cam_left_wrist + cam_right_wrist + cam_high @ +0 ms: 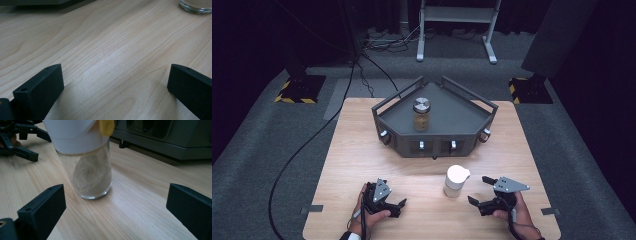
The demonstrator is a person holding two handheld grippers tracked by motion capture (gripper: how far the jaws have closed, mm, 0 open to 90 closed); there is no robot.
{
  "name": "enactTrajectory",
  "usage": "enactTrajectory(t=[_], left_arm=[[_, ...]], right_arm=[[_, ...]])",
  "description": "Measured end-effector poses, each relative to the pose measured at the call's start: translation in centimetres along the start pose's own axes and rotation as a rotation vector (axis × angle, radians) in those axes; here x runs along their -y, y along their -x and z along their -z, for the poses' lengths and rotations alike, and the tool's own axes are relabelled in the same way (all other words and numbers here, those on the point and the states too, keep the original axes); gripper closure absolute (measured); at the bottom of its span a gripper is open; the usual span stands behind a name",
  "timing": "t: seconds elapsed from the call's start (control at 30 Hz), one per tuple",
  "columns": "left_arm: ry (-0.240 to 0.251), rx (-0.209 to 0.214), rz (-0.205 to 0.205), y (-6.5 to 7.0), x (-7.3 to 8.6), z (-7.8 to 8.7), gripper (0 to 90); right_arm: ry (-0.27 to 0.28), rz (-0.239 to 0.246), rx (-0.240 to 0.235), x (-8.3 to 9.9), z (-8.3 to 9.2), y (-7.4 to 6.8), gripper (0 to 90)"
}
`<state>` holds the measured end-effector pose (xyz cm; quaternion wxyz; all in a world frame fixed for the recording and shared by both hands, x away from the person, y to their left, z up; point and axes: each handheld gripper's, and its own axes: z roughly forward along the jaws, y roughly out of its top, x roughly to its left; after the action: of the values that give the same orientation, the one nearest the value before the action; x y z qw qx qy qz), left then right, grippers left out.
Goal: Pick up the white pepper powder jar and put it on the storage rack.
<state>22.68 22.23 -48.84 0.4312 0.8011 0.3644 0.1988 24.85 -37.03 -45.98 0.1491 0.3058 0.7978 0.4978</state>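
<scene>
A glass jar [456, 181] with a white lid stands on the wooden table near the front, between the two hands. In the right gripper view the jar [92, 170] is part full of beige powder and stands just ahead of the jaws, a little left of centre. My right gripper [477, 190] [115, 197] is open, a short way right of the jar and not touching it. To the jar's left, my left gripper [398, 205] [115, 77] rests open over bare wood, with the jar's glass base [196, 6] at the top right of its view.
A grey angular tray [402, 142] with raised rails sits at the back of the table and holds a second jar [421, 114] with a metal lid. A black cable [297, 155] runs across the carpet on the left. A white metal frame [457, 30] stands behind.
</scene>
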Motion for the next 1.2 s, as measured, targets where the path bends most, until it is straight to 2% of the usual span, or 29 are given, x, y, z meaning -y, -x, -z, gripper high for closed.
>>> enactTrajectory(t=[0.3,1.2], left_arm=[[0.000,0.000,0.000,0.0,0.0,0.0,0.6],[0.001,-0.002,0.000,0.0,0.0,0.0,0.8]], right_arm=[[0.009,0.006,-0.040,-0.8,-1.3,0.2,2.3],[0.045,0.003,-0.101,-2.1,-4.7,-0.1,2.4]])
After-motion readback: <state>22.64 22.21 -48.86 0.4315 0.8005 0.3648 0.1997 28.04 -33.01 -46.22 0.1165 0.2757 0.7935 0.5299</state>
